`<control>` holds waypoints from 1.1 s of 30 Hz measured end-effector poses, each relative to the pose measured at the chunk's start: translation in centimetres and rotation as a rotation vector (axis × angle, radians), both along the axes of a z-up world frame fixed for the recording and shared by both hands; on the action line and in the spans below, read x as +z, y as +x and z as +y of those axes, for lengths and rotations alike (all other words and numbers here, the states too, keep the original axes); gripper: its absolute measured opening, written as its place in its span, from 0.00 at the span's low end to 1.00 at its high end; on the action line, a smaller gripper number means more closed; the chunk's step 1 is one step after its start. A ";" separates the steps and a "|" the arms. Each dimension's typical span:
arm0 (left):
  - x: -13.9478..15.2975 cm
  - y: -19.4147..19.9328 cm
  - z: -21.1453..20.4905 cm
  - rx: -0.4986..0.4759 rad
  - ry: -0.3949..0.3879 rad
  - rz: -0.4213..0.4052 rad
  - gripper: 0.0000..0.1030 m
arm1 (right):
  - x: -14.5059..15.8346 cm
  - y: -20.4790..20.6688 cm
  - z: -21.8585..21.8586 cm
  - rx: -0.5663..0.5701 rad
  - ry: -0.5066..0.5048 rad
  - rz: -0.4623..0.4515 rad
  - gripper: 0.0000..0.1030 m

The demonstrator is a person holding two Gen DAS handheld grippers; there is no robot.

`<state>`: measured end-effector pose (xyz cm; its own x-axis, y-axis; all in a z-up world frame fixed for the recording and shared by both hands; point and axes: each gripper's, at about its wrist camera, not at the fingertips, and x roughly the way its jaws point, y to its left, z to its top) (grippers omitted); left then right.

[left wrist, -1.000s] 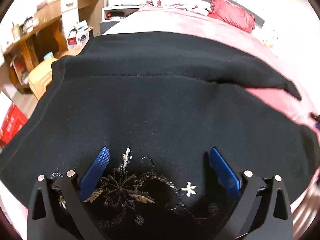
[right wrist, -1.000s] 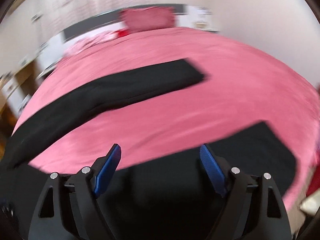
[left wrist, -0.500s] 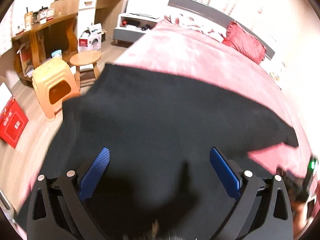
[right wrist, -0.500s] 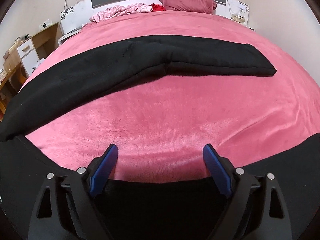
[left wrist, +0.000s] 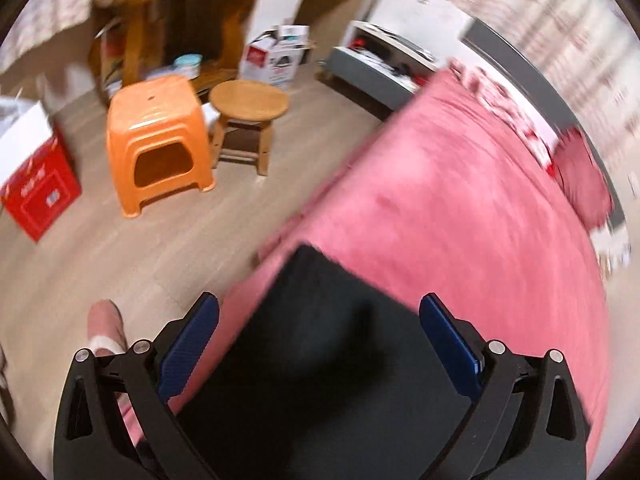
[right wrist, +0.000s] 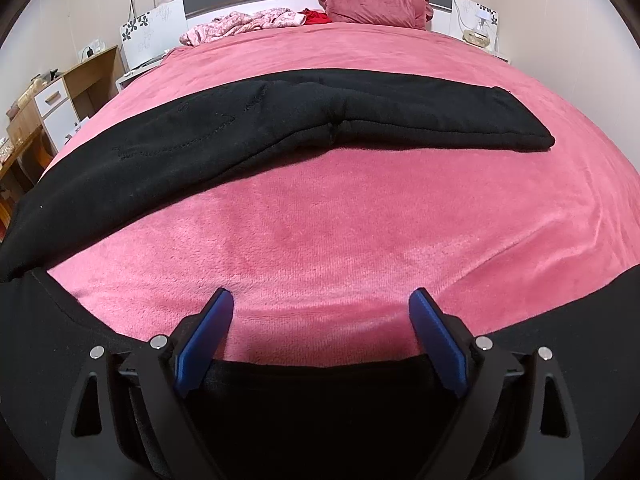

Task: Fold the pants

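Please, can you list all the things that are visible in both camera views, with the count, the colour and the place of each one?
pants: 1, black, spread on the bed, both legs apart
bed blanket: 1, pink, covers the bed
pillow: 1, dark pink, at the headboard
crumpled clothes: 1 heap, pink and red, left of the pillow
plastic stool: 1, orange, on the floor beside the bed
wooden stool: 1, light brown, round, right of the plastic stool
box: 1, red and white, on the floor at far left
desk: 1, brown wood, behind the stools
left gripper: 1, black with blue pads, open, above a pants corner
right gripper: 1, black with blue pads, open, at the near pants edge
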<state>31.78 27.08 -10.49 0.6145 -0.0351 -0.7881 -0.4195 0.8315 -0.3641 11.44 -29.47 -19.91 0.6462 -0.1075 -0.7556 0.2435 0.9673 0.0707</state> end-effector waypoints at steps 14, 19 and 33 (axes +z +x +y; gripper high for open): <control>-3.3 3.4 -2.0 -0.077 0.126 0.102 0.35 | -0.1 0.4 -0.2 0.002 0.005 -0.004 0.89; -1.3 2.8 -3.3 -0.147 0.203 0.061 0.15 | -0.2 0.5 -0.3 0.002 0.000 -0.005 0.89; 6.0 -11.6 -2.8 -0.240 -0.054 -0.216 0.13 | -0.2 0.5 -0.4 0.003 0.001 -0.004 0.89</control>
<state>20.16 24.23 -4.47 0.7362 -0.2377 -0.6337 -0.1223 0.8742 -0.4699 11.93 -29.86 -20.09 0.6497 -0.1051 -0.7529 0.2405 0.9679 0.0725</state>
